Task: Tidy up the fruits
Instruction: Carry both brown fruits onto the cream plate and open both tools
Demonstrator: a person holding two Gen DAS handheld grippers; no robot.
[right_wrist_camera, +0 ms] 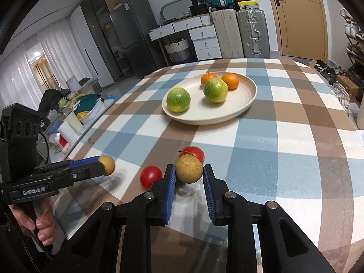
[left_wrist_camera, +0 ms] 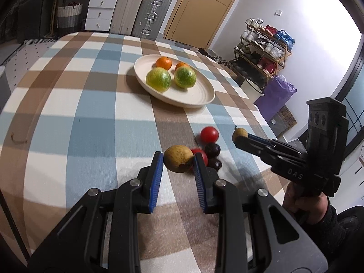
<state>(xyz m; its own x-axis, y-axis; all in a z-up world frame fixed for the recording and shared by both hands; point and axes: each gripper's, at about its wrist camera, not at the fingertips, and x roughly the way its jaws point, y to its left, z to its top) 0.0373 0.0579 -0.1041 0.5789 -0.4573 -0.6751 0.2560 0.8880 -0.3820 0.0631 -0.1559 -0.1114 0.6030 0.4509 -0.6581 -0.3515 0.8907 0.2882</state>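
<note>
A cream plate (left_wrist_camera: 200, 95) (right_wrist_camera: 241, 104) holds two green citrus fruits (left_wrist_camera: 158, 79) (right_wrist_camera: 178, 99) and two oranges (left_wrist_camera: 163, 63) (right_wrist_camera: 230, 80). My left gripper (left_wrist_camera: 178, 161) is shut on a small tan round fruit (left_wrist_camera: 178, 161), held just above the checked tablecloth; it also shows in the right wrist view (right_wrist_camera: 106, 164). My right gripper (right_wrist_camera: 188, 170) is shut on a second tan fruit (right_wrist_camera: 188, 168), seen in the left wrist view too (left_wrist_camera: 240, 134). Two red tomatoes (left_wrist_camera: 209, 134) (right_wrist_camera: 150, 176) and two dark plums (left_wrist_camera: 212, 149) lie on the cloth beside the grippers.
The checked table (left_wrist_camera: 91, 113) drops off at the right edge. Beyond it stand suitcases (left_wrist_camera: 151, 13), white drawers (left_wrist_camera: 100, 11), a door (left_wrist_camera: 204, 6), a shoe rack (left_wrist_camera: 261, 47) and a purple bag (left_wrist_camera: 275, 95). A fridge (right_wrist_camera: 134, 34) stands at the far left.
</note>
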